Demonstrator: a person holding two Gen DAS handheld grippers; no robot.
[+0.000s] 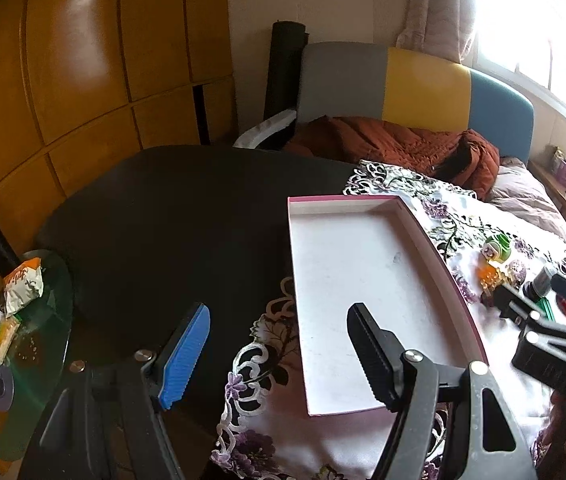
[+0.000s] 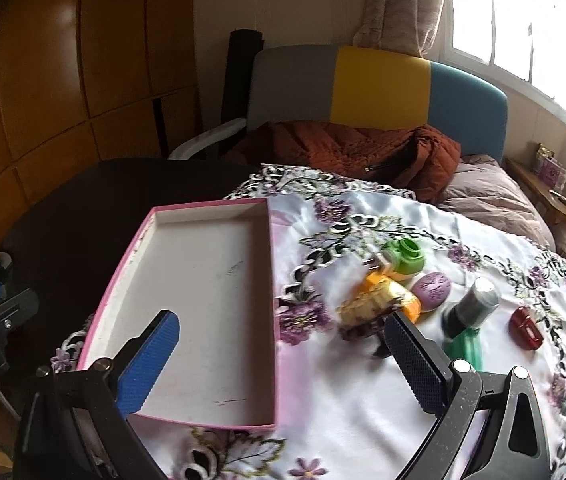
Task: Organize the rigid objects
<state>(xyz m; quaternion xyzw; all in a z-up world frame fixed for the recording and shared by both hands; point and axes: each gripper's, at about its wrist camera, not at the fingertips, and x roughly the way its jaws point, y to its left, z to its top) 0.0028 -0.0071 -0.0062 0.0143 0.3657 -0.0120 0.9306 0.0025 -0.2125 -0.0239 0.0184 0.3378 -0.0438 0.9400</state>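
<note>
Pink-rimmed, the shallow box (image 2: 199, 272) lay empty on the embroidered cloth (image 2: 363, 400) just left of your small things: green bottle (image 2: 405, 256), purple egg (image 2: 431, 290), red piece (image 2: 527, 328). Your left gripper (image 1: 279, 356) and right gripper (image 2: 279, 360) both hung wide apart, holding nothing.

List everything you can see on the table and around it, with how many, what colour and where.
box: one, pink outside and white inside, nothing in it, on the cloth's left part
tablecloth: one, white with purple flowers, over the dark table
green toy: one, right of the box
orange and yellow toy: one, blurred, in front of the green toy
purple egg: one, right of the orange and yellow toy
silver-capped green bottle: one, lying right of the egg
red object: one, farthest right
brown quilted jacket: one, on the sofa behind
left gripper: open, over the box's near end
right gripper: open, over the box's right edge
</note>
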